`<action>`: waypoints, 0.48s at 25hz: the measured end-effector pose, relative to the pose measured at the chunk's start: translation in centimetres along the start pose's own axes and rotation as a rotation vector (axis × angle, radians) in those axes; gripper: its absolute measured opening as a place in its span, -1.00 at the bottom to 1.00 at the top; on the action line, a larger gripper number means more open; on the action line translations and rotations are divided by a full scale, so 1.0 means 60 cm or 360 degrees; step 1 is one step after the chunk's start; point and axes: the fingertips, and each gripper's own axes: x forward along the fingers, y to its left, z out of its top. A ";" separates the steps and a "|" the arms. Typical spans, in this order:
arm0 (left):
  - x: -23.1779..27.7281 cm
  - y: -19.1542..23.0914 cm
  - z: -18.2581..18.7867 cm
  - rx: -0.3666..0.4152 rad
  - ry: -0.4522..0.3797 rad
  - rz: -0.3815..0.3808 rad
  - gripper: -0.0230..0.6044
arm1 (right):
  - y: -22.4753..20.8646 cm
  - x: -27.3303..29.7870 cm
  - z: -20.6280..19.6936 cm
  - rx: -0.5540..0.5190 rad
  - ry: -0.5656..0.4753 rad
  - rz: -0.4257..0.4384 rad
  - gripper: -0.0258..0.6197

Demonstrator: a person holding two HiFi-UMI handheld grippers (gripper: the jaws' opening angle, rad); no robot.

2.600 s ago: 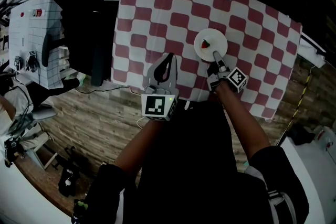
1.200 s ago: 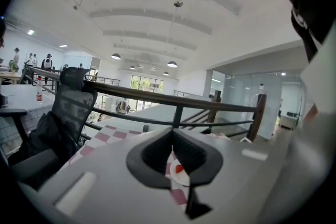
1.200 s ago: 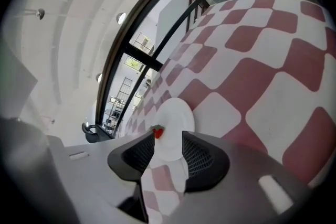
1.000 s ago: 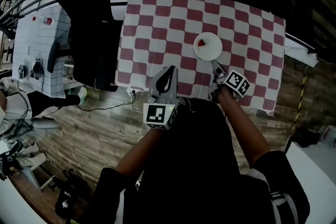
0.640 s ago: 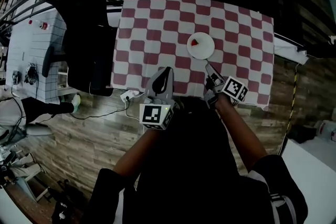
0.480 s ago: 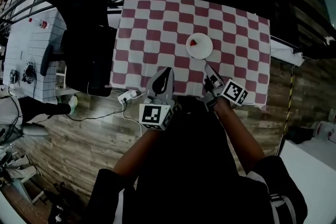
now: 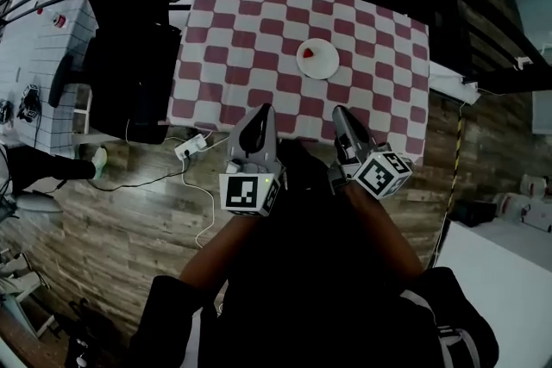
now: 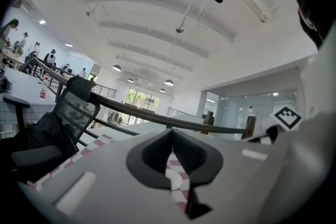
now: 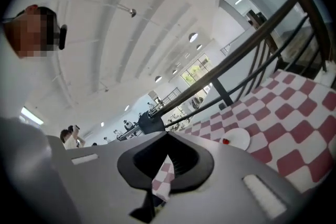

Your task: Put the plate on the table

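Right gripper (image 7: 338, 111) now clear of the plate (image 7: 319, 65), tiny red item (image 7: 309, 53) indistinct

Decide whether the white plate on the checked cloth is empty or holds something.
Not empty. The plate lies flat on the cloth with one small red item near its edge.

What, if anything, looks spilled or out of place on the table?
Nothing stands out. The white plate sits flat on the checkered tablecloth with a small red item on it, and nothing looks spilled.
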 end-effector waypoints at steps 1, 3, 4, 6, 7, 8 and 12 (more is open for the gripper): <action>-0.007 -0.009 -0.001 0.0002 -0.0008 -0.0011 -0.90 | 0.008 -0.012 0.004 -0.0054 -0.0038 -0.0027 -0.92; -0.018 -0.030 -0.007 0.0015 -0.0001 -0.0035 -0.90 | 0.022 -0.036 0.012 -0.0154 -0.0104 -0.0076 -0.92; -0.022 -0.042 -0.012 0.0024 0.0013 -0.0050 -0.90 | 0.030 -0.046 0.013 -0.0198 -0.0115 -0.0089 -0.92; -0.030 -0.070 -0.021 0.0034 0.0043 -0.0095 -0.90 | 0.046 -0.063 0.008 -0.0276 -0.0106 -0.0105 -0.92; -0.036 -0.085 -0.025 0.0036 0.0052 -0.0124 -0.90 | 0.054 -0.071 0.004 -0.0310 -0.0102 -0.0111 -0.92; -0.041 -0.099 -0.028 0.0040 0.0058 -0.0153 -0.90 | 0.062 -0.080 0.000 -0.0345 -0.0103 -0.0115 -0.92; -0.058 -0.152 -0.030 0.0065 0.0051 -0.0231 -0.90 | 0.081 -0.115 -0.011 -0.0439 -0.0122 -0.0105 -0.92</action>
